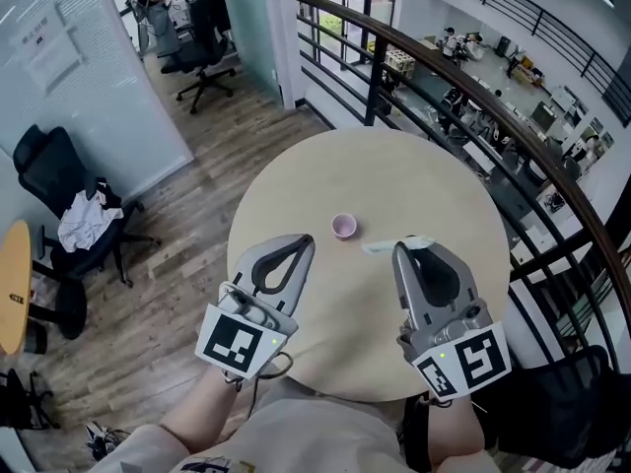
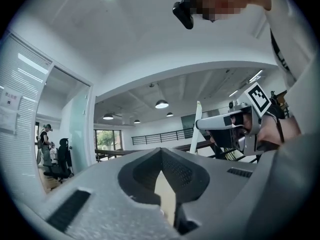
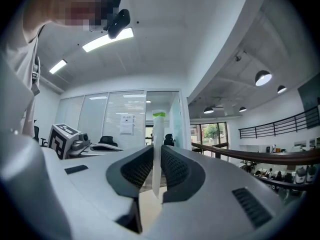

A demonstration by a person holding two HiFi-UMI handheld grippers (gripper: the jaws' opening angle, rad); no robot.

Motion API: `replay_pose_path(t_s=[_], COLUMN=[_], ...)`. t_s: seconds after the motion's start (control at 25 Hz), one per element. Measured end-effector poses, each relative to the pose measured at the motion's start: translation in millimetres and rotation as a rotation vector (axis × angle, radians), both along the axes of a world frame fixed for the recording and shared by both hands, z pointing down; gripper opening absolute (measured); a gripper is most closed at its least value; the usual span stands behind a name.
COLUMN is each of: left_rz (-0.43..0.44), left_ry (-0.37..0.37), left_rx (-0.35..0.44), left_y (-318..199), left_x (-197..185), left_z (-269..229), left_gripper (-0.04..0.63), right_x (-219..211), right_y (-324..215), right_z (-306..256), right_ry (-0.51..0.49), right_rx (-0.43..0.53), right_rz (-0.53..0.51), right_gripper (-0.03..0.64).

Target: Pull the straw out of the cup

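A small pink cup [image 1: 343, 226] stands upright near the middle of the round beige table [image 1: 296, 185], with nothing sticking out of it. My right gripper [image 1: 401, 247] hovers to the right of the cup and nearer to me, shut on a pale straw [image 1: 385, 247] that lies crosswise at its tips. In the right gripper view the straw [image 3: 157, 134] stands upright between the pads, its green-tipped end on top. My left gripper [image 1: 301, 243] hangs to the near left of the cup, its jaws shut with nothing in them [image 2: 161, 153]. In the left gripper view the right gripper [image 2: 200, 124] shows with the straw [image 2: 197, 115].
A dark curved railing [image 1: 473, 97] runs close behind and to the right of the table, with a lower floor beyond it. Black office chairs [image 1: 59, 205] stand on the wood floor at left. A black bag [image 1: 562, 402] sits at the lower right.
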State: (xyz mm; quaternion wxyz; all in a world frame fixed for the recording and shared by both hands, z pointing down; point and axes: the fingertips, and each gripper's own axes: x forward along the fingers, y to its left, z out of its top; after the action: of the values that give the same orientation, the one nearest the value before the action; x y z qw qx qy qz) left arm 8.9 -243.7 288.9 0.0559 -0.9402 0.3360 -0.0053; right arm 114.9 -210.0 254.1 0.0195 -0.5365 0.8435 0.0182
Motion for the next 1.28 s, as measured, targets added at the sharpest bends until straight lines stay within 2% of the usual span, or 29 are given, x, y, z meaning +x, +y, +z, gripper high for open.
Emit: replay_pose_path(t_s=[0.48,0.88,1.28], left_rz=[0.03,0.034,0.025], left_ry=[-0.034,-0.042,-0.037], left_rx=[-0.039,-0.07,-0.107], left_y=[53.1,59.1,50.4], left_x=[15.6,21.8,19.7], left_z=[15.5,17.6,21.4], left_gripper=[0.012,0.012,0.012], right_x=[19.4,10.2,16.6], right_y=[47.3,44.7,32.7], right_z=[20.2,18.1,29.9], right_ry=[-0.126,-0.12,-0.148], right_rx=[-0.055,-0.057,-0.082], right_rz=[-0.003,-0.048,-0.03], right_gripper=[0.055,0.055,0.055])
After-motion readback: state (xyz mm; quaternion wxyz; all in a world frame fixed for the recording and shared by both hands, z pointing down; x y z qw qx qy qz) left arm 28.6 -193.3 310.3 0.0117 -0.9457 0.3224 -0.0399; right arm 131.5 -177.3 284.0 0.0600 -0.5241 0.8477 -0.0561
